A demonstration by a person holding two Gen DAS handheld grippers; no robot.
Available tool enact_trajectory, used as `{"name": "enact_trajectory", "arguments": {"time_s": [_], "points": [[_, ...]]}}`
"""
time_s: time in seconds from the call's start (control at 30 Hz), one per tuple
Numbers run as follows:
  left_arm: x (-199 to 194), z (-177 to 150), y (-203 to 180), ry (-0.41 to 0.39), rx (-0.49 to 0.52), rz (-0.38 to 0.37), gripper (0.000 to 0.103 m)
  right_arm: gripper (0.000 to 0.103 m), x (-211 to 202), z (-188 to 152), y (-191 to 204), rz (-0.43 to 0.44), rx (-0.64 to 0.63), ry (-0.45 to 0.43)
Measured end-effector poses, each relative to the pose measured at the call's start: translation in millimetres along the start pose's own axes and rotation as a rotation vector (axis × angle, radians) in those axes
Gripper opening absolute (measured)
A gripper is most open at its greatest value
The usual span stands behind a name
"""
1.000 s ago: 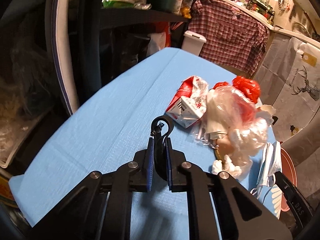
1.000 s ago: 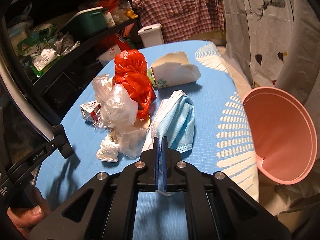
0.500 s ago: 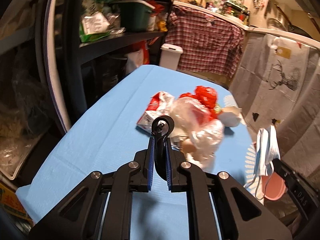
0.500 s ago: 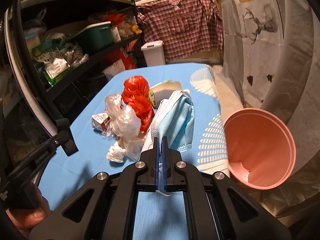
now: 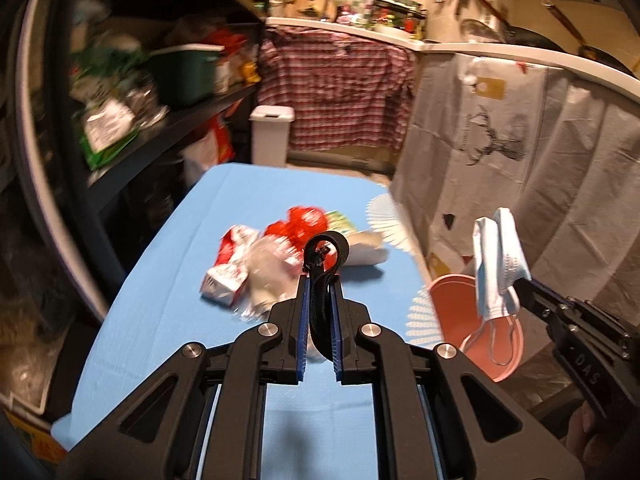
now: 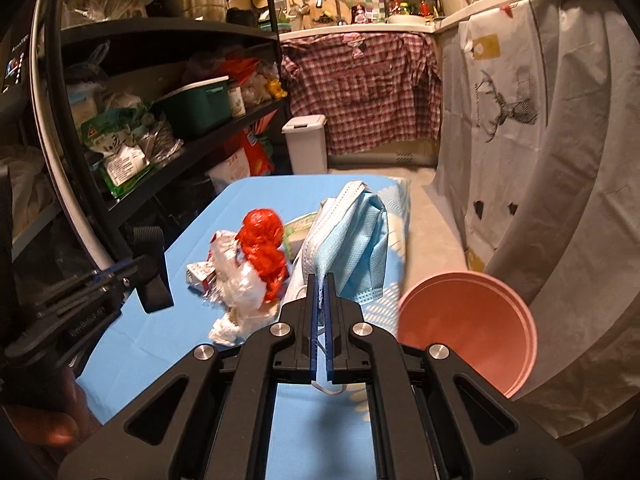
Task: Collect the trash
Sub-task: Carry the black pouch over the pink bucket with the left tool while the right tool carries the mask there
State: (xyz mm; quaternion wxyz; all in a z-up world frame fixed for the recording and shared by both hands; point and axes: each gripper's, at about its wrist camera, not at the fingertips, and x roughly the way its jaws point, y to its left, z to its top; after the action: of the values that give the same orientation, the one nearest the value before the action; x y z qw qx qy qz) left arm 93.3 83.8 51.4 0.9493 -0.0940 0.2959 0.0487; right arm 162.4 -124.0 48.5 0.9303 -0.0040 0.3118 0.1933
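Note:
My right gripper (image 6: 319,280) is shut on a light blue face mask (image 6: 352,240) and holds it in the air; in the left wrist view the mask (image 5: 498,264) hangs over the pink bin (image 5: 460,312). My left gripper (image 5: 319,280) is shut on a black strap loop (image 5: 326,276) above the table. A pile of trash lies on the blue table (image 5: 168,320): a red plastic bag (image 6: 266,256), a clear plastic bag (image 6: 244,292), a crushed red and white carton (image 5: 228,268) and a paper cup (image 5: 364,248).
The pink bin (image 6: 464,324) stands off the table's right edge. Black shelving (image 6: 152,92) full of goods runs along the left. A white lidded bin (image 6: 306,144) stands beyond the table's far end. A sheet with a deer print (image 6: 508,112) hangs on the right.
Both grippers have risen and pulled back from the table. The right gripper has lifted the face mask off the table and carried it right, over the pink bin.

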Motion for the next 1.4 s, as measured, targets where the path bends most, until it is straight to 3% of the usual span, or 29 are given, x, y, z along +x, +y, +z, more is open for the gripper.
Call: {"name": "enact_trajectory", "arguments": {"time_s": [0.37,0.6,0.93,1.07,1.4], "points": [[13.5,45.9,-57.6,0.014,0.111,-0.114,0.010,0.003,-9.1,20.9,-51.7,-0.072,0.025,-0.029],[39.1,54.8,-100.6,0.018,0.159,-0.200,0.010,0.003,-0.1,24.1,-98.9,-0.152,0.049,-0.027],[103.4,19.5,-133.1,0.125,0.185,-0.338,0.010,0.003,35.1,-8.0,-157.5,-0.217,0.149,0.051],[120.5,2.6,-146.9,0.155,0.239,-0.370,0.010,0.003,43.1,-12.8,-165.3,-0.230,0.162,0.073],[147.2,-9.4,-161.8,0.219,0.236,-0.409,0.010,0.003,59.3,-17.9,-171.7,-0.254,0.159,0.125]]}}
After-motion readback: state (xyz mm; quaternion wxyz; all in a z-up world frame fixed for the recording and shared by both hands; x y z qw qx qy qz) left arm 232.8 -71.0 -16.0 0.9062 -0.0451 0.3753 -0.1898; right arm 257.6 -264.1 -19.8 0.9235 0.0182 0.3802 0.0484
